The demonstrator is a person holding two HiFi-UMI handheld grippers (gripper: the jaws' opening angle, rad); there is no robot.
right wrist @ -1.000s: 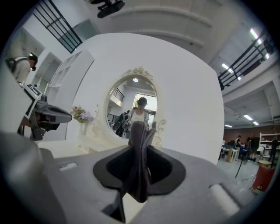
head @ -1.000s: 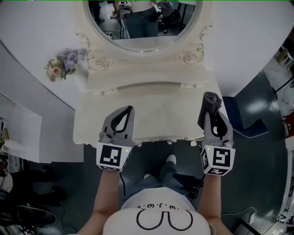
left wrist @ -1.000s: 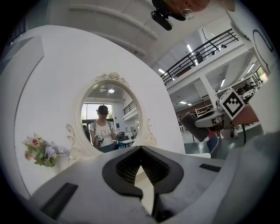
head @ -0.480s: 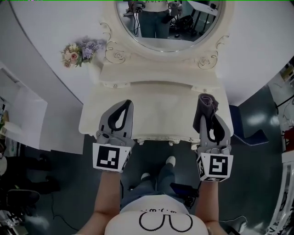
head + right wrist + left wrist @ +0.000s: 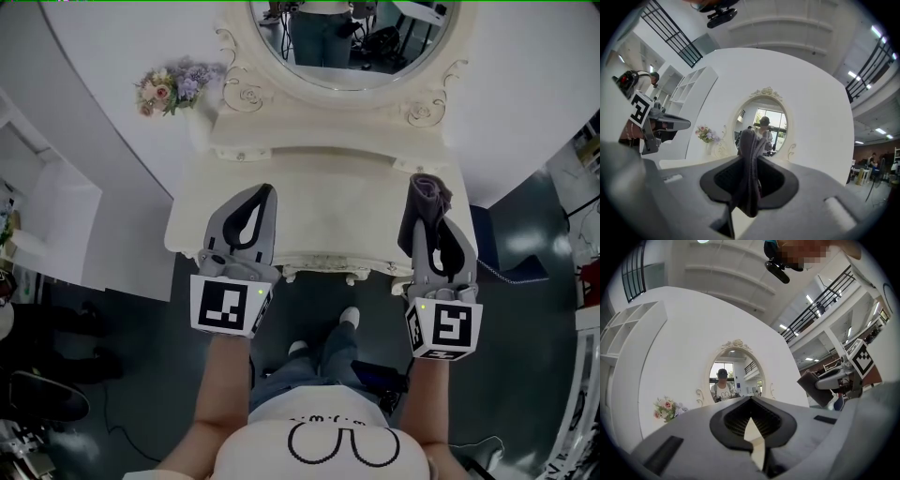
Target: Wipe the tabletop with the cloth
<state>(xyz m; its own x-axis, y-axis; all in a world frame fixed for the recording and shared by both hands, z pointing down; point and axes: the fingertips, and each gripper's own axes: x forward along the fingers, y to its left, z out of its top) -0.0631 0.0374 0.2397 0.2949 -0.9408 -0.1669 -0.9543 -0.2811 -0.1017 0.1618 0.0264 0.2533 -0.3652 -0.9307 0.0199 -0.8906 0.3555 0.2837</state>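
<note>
My right gripper [image 5: 424, 208] has its jaws clamped tight on the cloth [image 5: 429, 192], a dark grey fold pinched near its middle. My left gripper [image 5: 266, 191] has its jaws closed tip to tip with nothing between them; only the cream surface shows through the gap behind the tips.

The cloth stands up past my right jaw tips and a shorter end droops below them. Its long axis runs across the jaws, roughly upright in the right gripper view. From above it lies along the gripper's line, near to far, with its free end pointing toward the mirror [image 5: 347, 47]. It sits over the right end of the tabletop [image 5: 328, 225]; I cannot tell whether it touches the surface.

My left gripper sits over the left half of the tabletop, well apart from the right one, both close to the near edge. Beyond them a raised ledge [image 5: 328, 155] runs along the far side under the oval mirror. A small bunch of flowers [image 5: 173, 86] stands by the far left corner, and a white shelf unit [image 5: 56, 225] is off to the left.
</note>
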